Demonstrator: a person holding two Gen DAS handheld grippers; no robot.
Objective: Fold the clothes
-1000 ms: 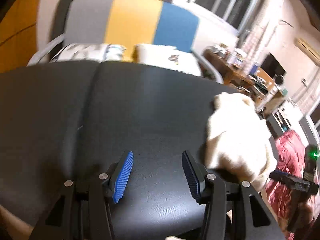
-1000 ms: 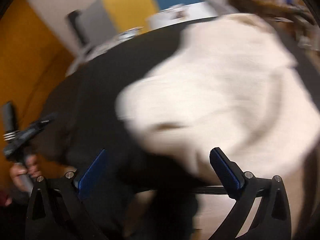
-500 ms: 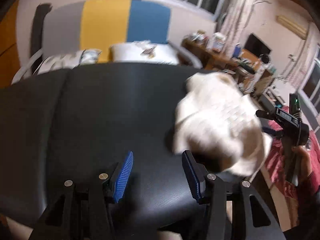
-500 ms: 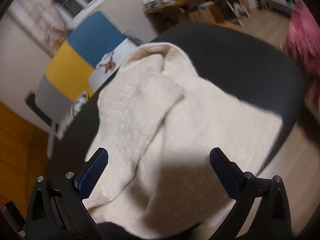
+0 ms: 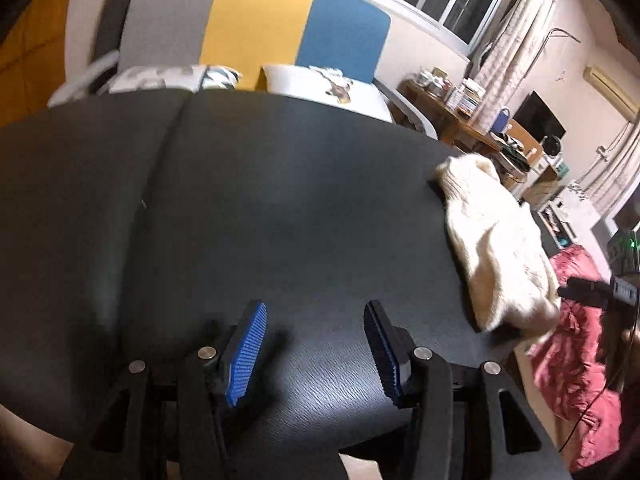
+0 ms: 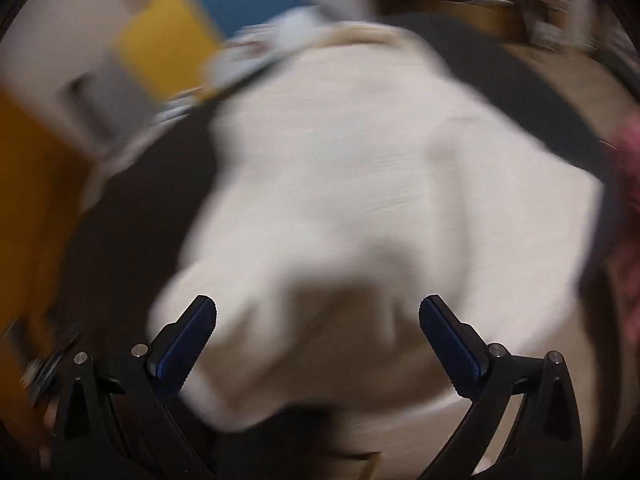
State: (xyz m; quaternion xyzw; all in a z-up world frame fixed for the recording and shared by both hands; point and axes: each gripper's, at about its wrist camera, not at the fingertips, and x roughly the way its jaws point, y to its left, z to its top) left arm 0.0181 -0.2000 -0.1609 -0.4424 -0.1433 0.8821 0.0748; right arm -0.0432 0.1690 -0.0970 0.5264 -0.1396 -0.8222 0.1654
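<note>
Left tool (image 5: 316, 344): blue ribbed pads spread, nothing between them, over bare part of the black textured surface (image 5: 280, 208).
Right tool (image 6: 318, 344): pads spread wide, nothing pinched; view is motion-blurred.
Cream knitted garment (image 5: 496, 248): crumpled in a heap on the surface's right edge, well apart from left tool; directly ahead of right tool (image 6: 360, 184), contact not clear.
Background: grey-yellow-blue sofa (image 5: 256, 28) behind the surface; pink-red fabric (image 5: 572, 352) lower, beyond the garment.
</note>
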